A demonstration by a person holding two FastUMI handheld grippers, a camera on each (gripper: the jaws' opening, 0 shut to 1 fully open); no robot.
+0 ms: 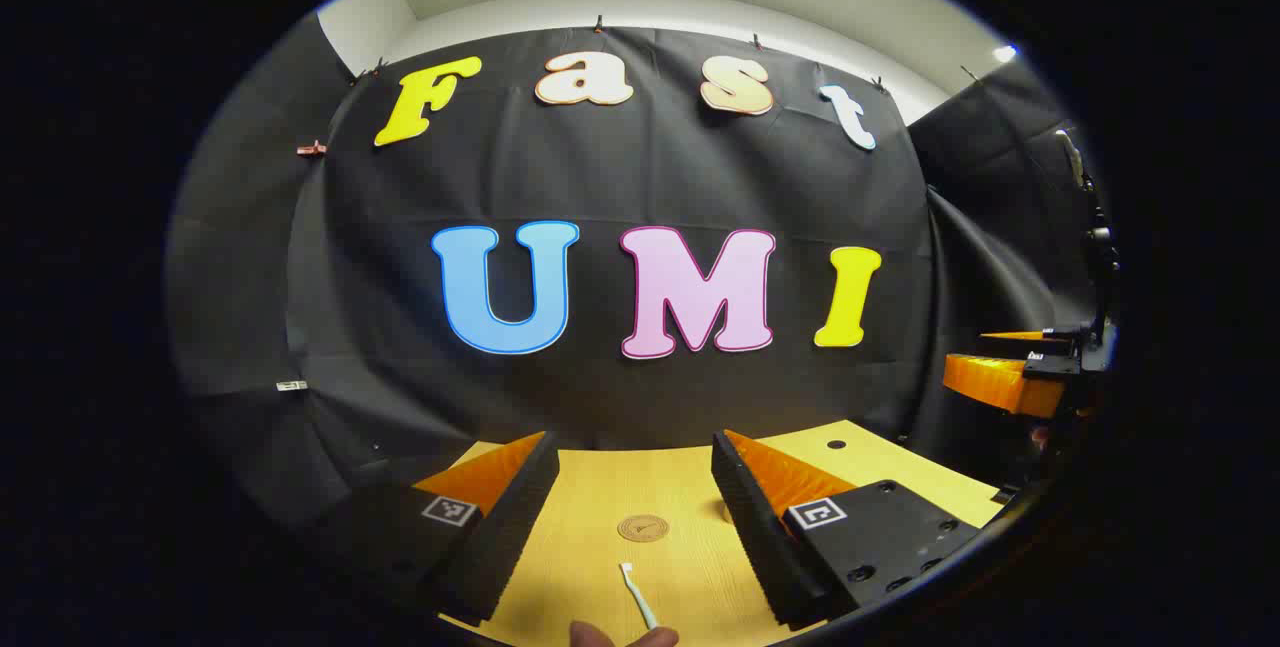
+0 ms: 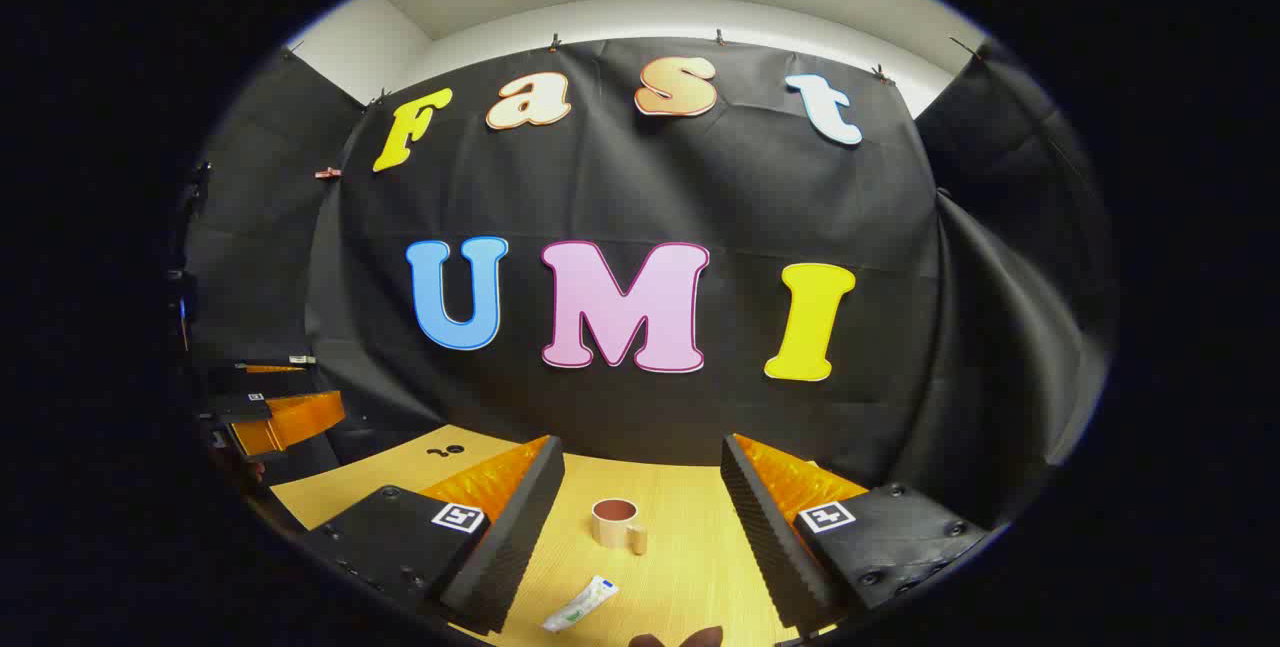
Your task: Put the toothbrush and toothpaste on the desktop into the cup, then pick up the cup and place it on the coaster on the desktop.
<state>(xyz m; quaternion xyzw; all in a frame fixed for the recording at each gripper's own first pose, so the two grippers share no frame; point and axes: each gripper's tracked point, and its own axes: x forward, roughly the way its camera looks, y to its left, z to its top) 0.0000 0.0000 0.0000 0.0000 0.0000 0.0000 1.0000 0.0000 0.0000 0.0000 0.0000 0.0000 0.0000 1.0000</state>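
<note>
While both grippers hang above the desktop [image 1: 600, 487] with their fingers spread wide and nothing between them, the task's things lie untouched: one toothbrush [image 1: 637, 595], one tube of toothpaste [image 2: 580, 604], one cup [image 2: 617, 523] and one coaster [image 1: 643, 527].

Seen from the left gripper view, the left gripper [image 1: 632, 487] frames the round coaster, which lies flat on the wood ahead of and between the fingertips. The toothbrush lies nearer the camera than the coaster, between the two fingers, its head toward the coaster. The right gripper [image 1: 1010, 367] shows far off at the right edge, raised above the desktop.

From the right gripper view, the right gripper [image 2: 642, 492] frames the cup, which stands upright on the desktop ahead of the open fingers, its handle turned toward the camera. The toothpaste lies flat, closer in and just beside the left-hand finger, apart from the cup. The left gripper [image 2: 285, 407] shows at the far left edge.
</note>
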